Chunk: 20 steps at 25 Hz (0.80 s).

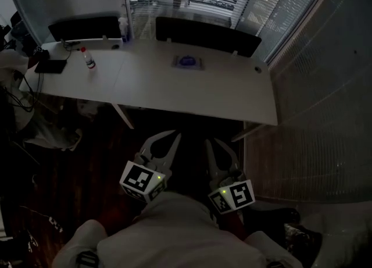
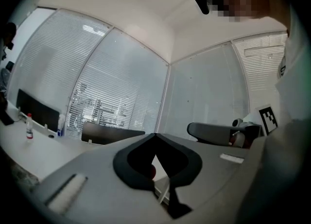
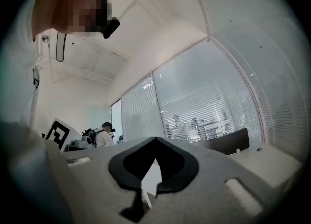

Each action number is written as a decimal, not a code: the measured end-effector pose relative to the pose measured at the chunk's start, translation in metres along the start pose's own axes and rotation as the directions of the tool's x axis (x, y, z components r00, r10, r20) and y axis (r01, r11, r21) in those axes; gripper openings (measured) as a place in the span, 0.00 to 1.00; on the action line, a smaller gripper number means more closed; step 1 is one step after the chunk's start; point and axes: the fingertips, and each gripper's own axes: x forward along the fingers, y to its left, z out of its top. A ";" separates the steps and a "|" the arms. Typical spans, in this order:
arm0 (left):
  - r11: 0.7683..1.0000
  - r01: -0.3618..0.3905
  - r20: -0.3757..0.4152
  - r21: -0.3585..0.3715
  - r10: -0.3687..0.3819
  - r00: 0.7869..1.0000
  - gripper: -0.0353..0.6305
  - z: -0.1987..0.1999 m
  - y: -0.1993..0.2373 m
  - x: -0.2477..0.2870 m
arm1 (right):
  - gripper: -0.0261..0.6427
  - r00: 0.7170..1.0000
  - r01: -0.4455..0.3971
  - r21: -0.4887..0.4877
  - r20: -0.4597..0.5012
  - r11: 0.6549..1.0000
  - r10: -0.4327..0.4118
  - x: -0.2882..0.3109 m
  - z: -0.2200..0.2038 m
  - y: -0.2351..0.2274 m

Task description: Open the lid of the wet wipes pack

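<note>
Pale clothing [image 1: 174, 226] of the person fills the bottom of the head view. Just above it, at low centre, the left gripper [image 1: 175, 137] and right gripper [image 1: 213, 143] hang side by side over the dark floor [image 1: 75, 168], each with its fingers clenched on nothing. Well apart from them, at upper middle, the wet wipes pack [image 1: 187, 61] lies flat on the white table [image 1: 232, 95]. It is too small to tell how its lid sits. A small bottle [image 1: 88, 59] stands at upper left.

Left gripper view: the fingertips meet at centre with nothing between them, and the table is far off at the left edge.

Right gripper view: likewise closed and empty, with blinds [image 3: 204, 106] beyond.

By my judgement the approach has not begun. Next, both grippers must reach the pack and spread, one steadying it while the other catches the lid's edge
</note>
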 end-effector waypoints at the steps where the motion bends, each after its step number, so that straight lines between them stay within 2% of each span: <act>1: 1.000 -0.001 -0.001 0.006 0.001 1.000 0.06 0.000 0.000 0.001 | 0.04 1.000 0.000 0.004 0.002 1.000 0.000 0.000 0.000 -0.001; 13: 0.998 -0.057 -0.009 0.036 0.057 0.998 0.06 0.008 0.001 0.016 | 0.04 1.000 -0.015 0.022 -0.006 1.000 0.015 -0.005 0.001 -0.022; 20: 0.998 -0.059 0.003 0.035 0.059 0.998 0.06 0.004 0.010 0.034 | 0.04 1.000 -0.014 0.030 -0.027 0.999 0.014 0.004 -0.003 -0.042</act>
